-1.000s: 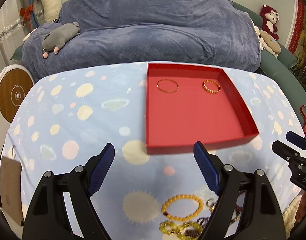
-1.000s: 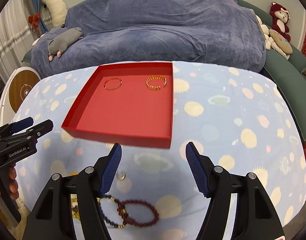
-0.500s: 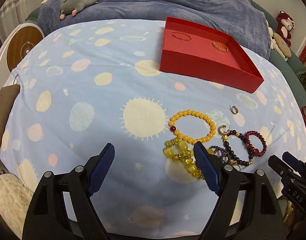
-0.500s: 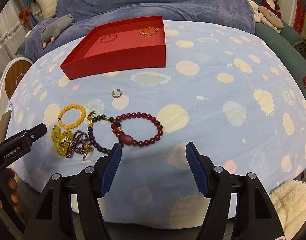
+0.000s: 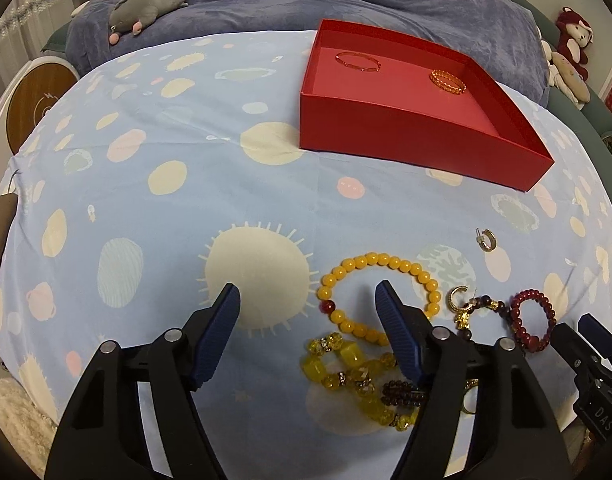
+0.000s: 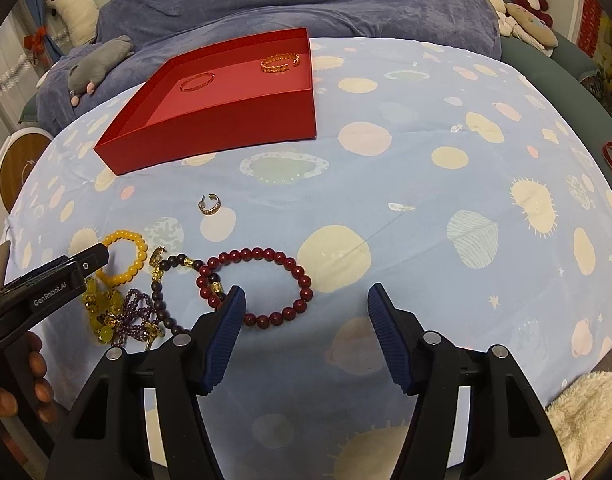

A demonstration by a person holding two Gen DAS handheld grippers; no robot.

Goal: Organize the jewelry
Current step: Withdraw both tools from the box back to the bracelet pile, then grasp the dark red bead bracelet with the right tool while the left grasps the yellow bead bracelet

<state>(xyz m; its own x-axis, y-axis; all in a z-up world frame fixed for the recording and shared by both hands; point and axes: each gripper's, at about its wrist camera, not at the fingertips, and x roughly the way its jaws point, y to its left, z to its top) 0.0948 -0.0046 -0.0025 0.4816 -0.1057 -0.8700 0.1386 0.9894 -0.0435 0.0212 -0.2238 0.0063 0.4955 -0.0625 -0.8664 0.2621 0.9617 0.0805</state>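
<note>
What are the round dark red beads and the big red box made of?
The dark red round-bead bracelet looks like polished stone, glass or lacquered wood: the beads are smooth and glossy, so I can't tell which. The big red square box looks like matte cardboard: thin straight walls, sharp corners, no shine.

Planet-print tablecloth (image 6: pixel 425 184), red tray (image 6: pixel 226 120), loose bracelets (image 6: pixel 258 284)

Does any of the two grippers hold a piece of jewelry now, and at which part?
No. The left gripper and right gripper are both open and empty.
</note>
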